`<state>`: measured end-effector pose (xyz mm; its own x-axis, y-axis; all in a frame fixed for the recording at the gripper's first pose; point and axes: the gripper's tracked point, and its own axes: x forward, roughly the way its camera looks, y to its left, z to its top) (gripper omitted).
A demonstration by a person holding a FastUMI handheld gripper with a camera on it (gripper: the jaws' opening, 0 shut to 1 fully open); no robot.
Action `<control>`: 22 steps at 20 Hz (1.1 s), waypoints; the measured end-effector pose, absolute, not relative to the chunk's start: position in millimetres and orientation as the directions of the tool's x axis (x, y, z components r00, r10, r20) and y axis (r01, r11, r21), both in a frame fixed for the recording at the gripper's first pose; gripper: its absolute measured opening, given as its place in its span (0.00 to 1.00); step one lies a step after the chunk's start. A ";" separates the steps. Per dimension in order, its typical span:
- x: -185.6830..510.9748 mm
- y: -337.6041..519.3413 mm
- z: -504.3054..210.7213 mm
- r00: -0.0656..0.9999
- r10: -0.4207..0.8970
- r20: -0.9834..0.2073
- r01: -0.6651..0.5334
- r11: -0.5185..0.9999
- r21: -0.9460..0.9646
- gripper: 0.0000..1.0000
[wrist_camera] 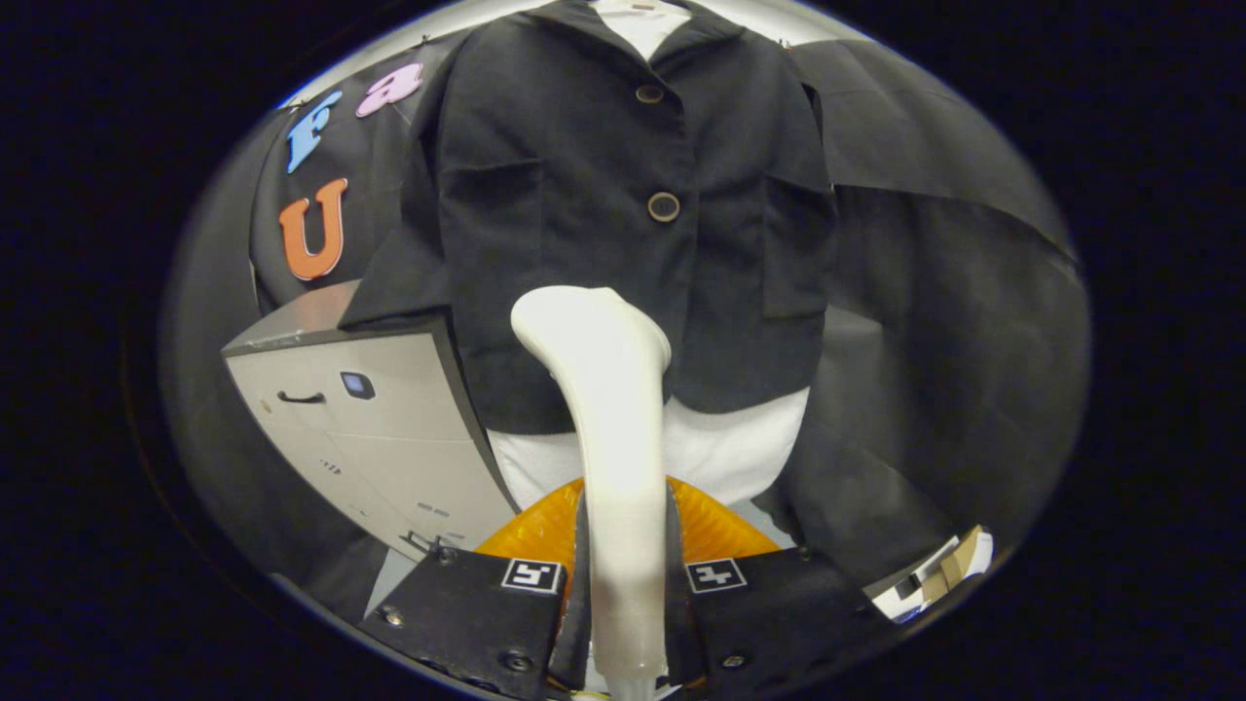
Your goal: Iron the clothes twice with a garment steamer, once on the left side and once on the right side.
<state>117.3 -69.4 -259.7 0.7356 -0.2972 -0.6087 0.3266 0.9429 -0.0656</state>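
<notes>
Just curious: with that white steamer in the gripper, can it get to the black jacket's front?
Probably yes. The gripper is shut on the steamer, whose head points at the jacket, with nothing between them.

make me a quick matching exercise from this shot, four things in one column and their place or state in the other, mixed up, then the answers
Things:
1. steamer
2. black jacket
3. white cabinet
4. orange piece

Places or states:
A. hanging buttoned, beyond the steamer head
B. gripped between the two fingers of the tool
C. low behind the steamer handle, just ahead of the fingers
D. standing beside the jacket, under one sleeve

Pairs: 1-B, 2-A, 3-D, 4-C
</notes>
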 end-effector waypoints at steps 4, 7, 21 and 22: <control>102.5 -73.5 -287.6 0.694 -0.311 -0.649 0.331 0.939 -0.095 0.33; 96.5 -75.1 -300.4 0.667 -0.313 -0.676 0.345 0.934 -0.092 0.33; 81.1 -119.1 -100.0 0.825 -0.362 -0.433 0.403 0.915 0.002 0.33; 83.1 -127.0 -76.4 0.841 -0.370 -0.395 0.407 0.913 0.010 0.33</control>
